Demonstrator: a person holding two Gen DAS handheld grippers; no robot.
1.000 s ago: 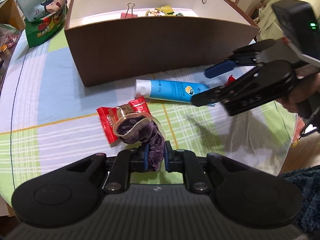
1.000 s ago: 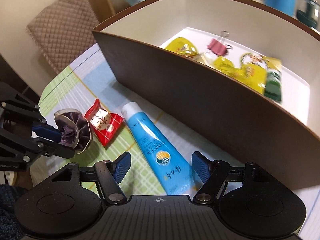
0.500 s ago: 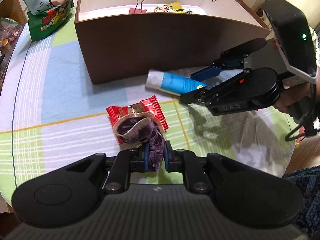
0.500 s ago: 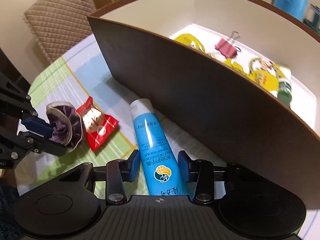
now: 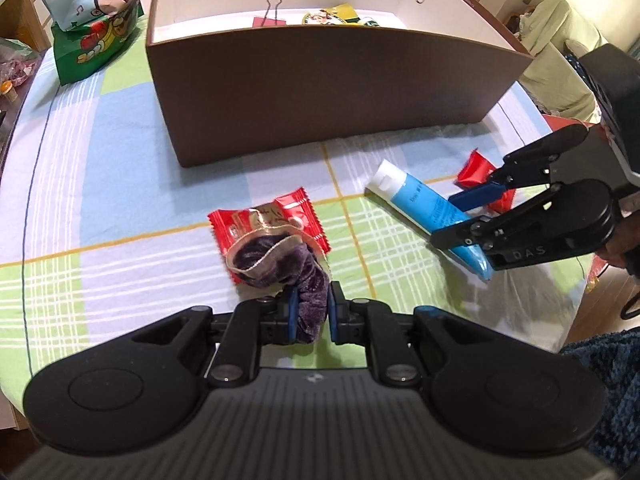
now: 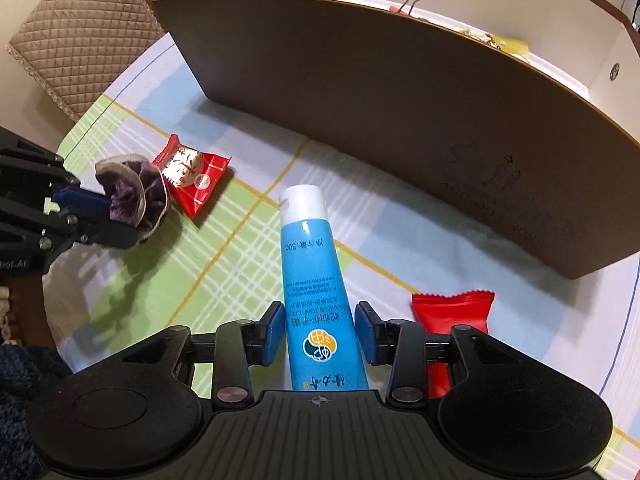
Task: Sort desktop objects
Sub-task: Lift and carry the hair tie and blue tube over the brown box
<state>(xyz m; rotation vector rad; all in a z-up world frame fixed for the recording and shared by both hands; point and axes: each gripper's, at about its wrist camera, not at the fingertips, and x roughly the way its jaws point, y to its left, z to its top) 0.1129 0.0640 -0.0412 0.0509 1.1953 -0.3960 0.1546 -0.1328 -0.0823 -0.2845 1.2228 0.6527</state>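
Observation:
My left gripper (image 5: 311,300) is shut on a purple velvet scrunchie (image 5: 276,260), held just above a red candy packet (image 5: 296,208) on the checked tablecloth. My right gripper (image 6: 319,320) is shut on the lower half of a blue hand-cream tube (image 6: 308,256). The tube's white cap points toward the brown box (image 6: 380,92). In the left wrist view the tube (image 5: 420,202) lies at the right, clamped by the right gripper (image 5: 444,218). A second red packet (image 6: 452,312) lies just right of the right fingers. In the right wrist view the scrunchie (image 6: 132,192) shows at the far left.
The brown box (image 5: 320,92) stands open-topped behind, holding a binder clip (image 5: 272,16) and yellow packets (image 5: 336,16). Snack bags (image 5: 96,12) sit at the table's back left. A quilted chair (image 6: 80,40) stands beyond the table edge.
The right gripper's jaws closed onto the blue tube and swung it away from the box wall, uncovering the second red packet. The left gripper kept the scrunchie in place.

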